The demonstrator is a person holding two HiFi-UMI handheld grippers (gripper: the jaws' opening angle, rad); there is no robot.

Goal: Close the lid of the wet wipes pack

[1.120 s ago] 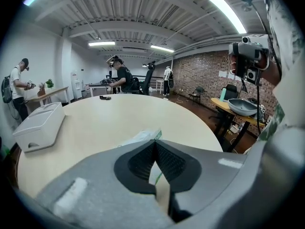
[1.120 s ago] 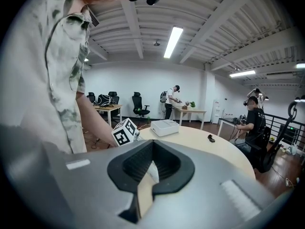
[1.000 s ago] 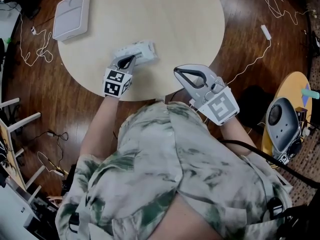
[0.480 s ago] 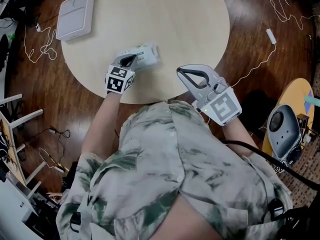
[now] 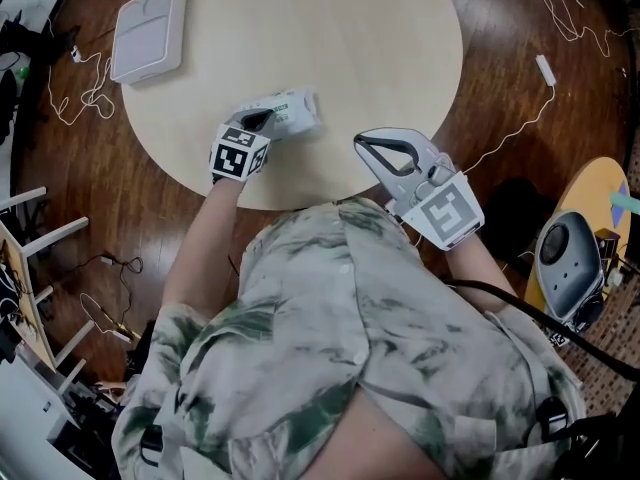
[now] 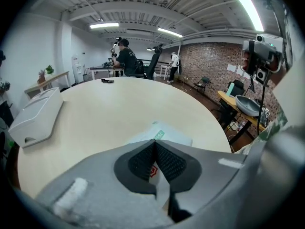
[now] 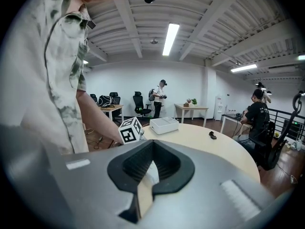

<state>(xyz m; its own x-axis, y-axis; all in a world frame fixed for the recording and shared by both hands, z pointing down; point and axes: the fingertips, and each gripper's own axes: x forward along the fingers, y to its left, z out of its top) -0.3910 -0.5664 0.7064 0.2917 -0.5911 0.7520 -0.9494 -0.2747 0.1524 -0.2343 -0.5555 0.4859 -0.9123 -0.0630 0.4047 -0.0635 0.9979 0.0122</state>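
The white wet wipes pack (image 5: pixel 290 108) lies near the front left of the round table (image 5: pixel 330 38). My left gripper (image 5: pixel 262 118) rests on its near end, jaws shut tip to tip. In the left gripper view the shut left gripper (image 6: pixel 155 143) covers most of the pack (image 6: pixel 167 135); only its far end with a green label shows, and the lid is hidden. My right gripper (image 5: pixel 358 144) hangs shut and empty over the table's front edge, well right of the pack. The right gripper view shows this gripper (image 7: pixel 151 144) with its jaws together.
A flat white box (image 5: pixel 148 34) sits at the table's far left edge, also visible as the white box (image 7: pixel 164 125). Cables (image 5: pixel 75 98) trail on the wooden floor. A small side table with a grey bowl-like device (image 5: pixel 565 253) stands to the right. People stand in the background.
Only the head view has shifted slightly. The left gripper stays shut on top of the pack and the right gripper holds its place.
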